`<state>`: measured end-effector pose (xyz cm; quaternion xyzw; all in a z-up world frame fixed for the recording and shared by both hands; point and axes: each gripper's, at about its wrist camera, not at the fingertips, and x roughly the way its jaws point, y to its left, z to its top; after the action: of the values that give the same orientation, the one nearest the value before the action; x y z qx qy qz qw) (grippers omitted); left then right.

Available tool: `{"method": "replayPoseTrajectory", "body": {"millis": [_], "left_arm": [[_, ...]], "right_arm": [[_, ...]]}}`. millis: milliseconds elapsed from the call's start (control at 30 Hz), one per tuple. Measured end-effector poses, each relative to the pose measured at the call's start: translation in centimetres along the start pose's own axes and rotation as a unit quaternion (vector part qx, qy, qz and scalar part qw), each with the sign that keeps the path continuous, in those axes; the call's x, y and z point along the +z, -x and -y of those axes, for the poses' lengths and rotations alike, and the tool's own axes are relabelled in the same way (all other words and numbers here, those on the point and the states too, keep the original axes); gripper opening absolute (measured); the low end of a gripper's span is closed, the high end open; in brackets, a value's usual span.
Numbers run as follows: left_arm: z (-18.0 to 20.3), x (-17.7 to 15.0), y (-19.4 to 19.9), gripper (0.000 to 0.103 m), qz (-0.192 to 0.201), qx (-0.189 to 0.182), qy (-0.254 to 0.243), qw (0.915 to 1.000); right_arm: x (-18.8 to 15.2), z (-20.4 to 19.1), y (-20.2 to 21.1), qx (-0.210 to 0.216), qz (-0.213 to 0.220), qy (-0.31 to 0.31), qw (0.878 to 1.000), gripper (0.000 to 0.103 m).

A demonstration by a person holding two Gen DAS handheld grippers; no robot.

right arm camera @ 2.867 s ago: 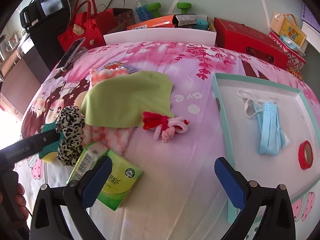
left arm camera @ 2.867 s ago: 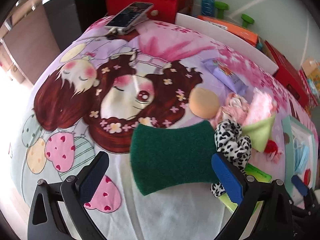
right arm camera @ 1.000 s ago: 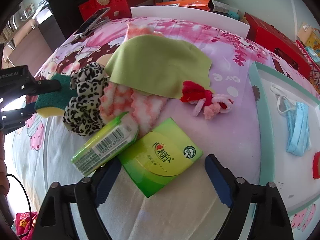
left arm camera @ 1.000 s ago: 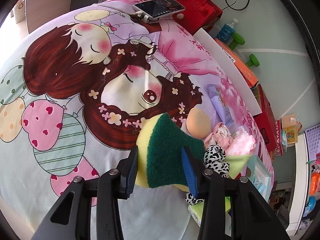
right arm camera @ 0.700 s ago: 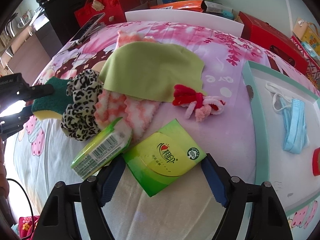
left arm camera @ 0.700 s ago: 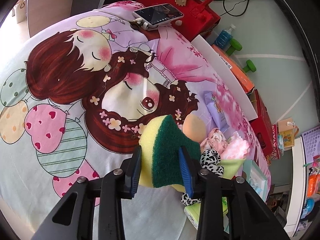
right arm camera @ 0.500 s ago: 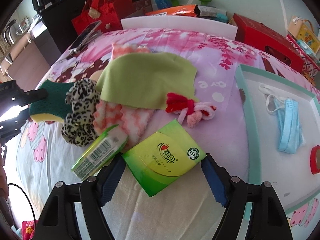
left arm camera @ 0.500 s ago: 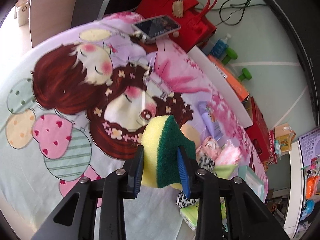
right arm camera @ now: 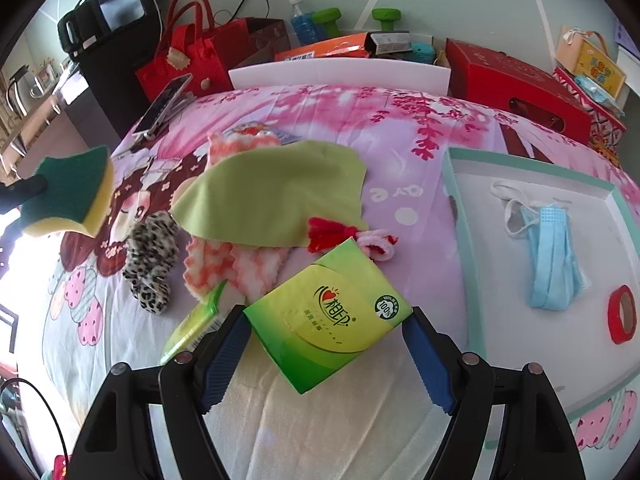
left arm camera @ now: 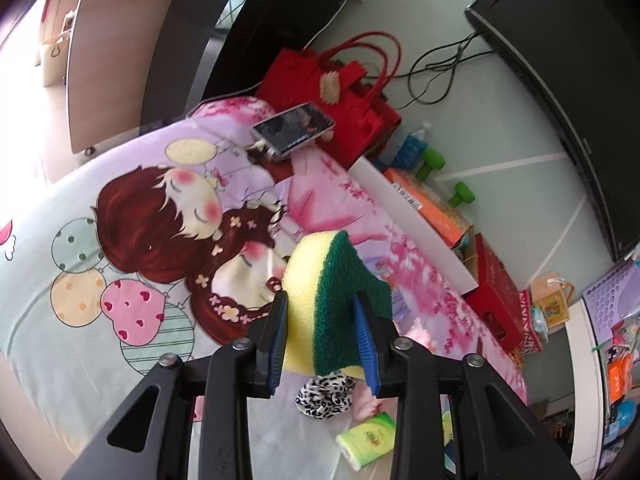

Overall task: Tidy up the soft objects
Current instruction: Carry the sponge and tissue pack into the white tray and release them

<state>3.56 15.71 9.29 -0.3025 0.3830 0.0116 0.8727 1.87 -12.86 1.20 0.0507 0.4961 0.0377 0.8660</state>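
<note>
My left tool (left arm camera: 322, 340) holds the sponge (left arm camera: 332, 300) with its blue pads pressed on the 2 broad faces, yellow foam to one side and green scouring layer to the other. The jaws have just been closing, with the sponge between them. The sponge is clear of the bed sheet (left arm camera: 80, 308) below it. From the right wrist view the same sponge (right arm camera: 70, 194) hangs above the sheet, far to the left of my right tool.

My right tool (right arm camera: 326, 342) stands wide, gripping the green tissue pack (right arm camera: 328, 318) across its corners. The pack looks raised off the sheet, though the angle makes that hard to confirm.

Just ahead of the right tool and to its left: a second green tissue pack (right arm camera: 192, 330) lying flat, partly hidden behind the left finger. Further ahead: a pink-and-white fluffy cloth (right arm camera: 236, 266), a light green cloth (right arm camera: 276, 192) draped over it, and a leopard-print scrunchie (right arm camera: 150, 260) to the left. A red-and-pink fuzzy item (right arm camera: 348, 236) sits just beyond the held pack.

To the right of the right tool: a teal-rimmed tray (right arm camera: 454, 200) holding a blue face mask (right arm camera: 554, 252) and a red tape roll (right arm camera: 622, 314).

Far ahead, at the sheet's edge: a phone (right arm camera: 164, 104).
</note>
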Motion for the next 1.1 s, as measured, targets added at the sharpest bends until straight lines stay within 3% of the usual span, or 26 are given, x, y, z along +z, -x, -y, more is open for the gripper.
{"method": "replayPoseTrajectory", "body": {"millis": [333, 600, 800, 1100], "left_arm": [[4.3, -1.3, 0.2, 0.033, -0.012, -0.064, -0.047, 0.9968], [9.1, -4.0, -1.7, 0.033, -0.056, -0.117, -0.101, 0.9865], [12.9, -7.4, -3.7, 0.033, -0.103, -0.156, -0.145, 0.9716], [18.5, -13.5, -6.0, 0.033, -0.165, -0.209, -0.22, 0.9385]], "right_arm": [[0.5, 2.0, 2.3, -0.006, 0.039, -0.031, 0.999, 0.08], [0.5, 6.9, 4.5, -0.05, 0.069, -0.089, 0.992, 0.08], [-0.4, 12.6, 5.5, -0.1, 0.071, -0.156, 0.98, 0.08], [-2.4, 19.4, 6.7, -0.143, 0.071, -0.239, 0.958, 0.08]]}}
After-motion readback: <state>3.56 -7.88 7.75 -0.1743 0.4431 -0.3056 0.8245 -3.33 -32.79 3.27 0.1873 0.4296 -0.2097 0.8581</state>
